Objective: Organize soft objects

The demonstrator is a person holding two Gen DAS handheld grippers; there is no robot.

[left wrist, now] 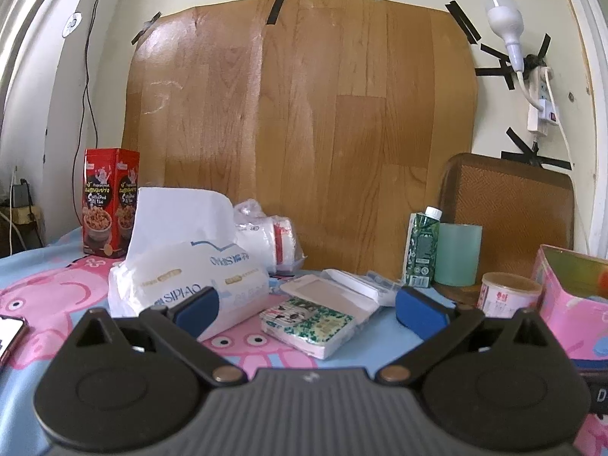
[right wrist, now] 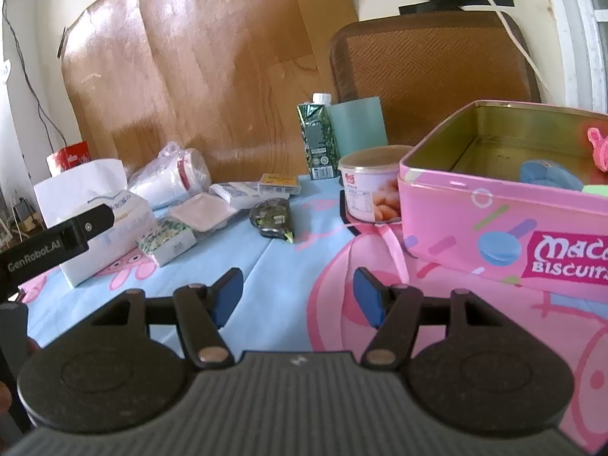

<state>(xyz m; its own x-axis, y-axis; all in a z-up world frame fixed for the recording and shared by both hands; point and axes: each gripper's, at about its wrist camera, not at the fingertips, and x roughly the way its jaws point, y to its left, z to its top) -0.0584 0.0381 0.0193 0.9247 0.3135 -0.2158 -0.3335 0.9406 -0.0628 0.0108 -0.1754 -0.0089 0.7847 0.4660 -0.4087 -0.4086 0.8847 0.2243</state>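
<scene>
Nearest, left claw (left wrist: 306,304) w/ pads apart, empty, over small tissue pack (left wrist: 309,321); right claw (right wrist: 298,296) also spread, empty. Further back: big tissue bag (left wrist: 182,277), pink tin (right wrist: 505,205). Risk: slippery wrap squirts out if pinched off-centre.

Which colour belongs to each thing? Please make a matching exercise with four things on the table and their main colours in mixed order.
Things:
1. snack box
2. drink carton
3. biscuit tin
4. tissue pack

Colours:
a. pink
b. white
c. red
d. dark green

Pairs: 1-c, 2-d, 3-a, 4-b
</scene>
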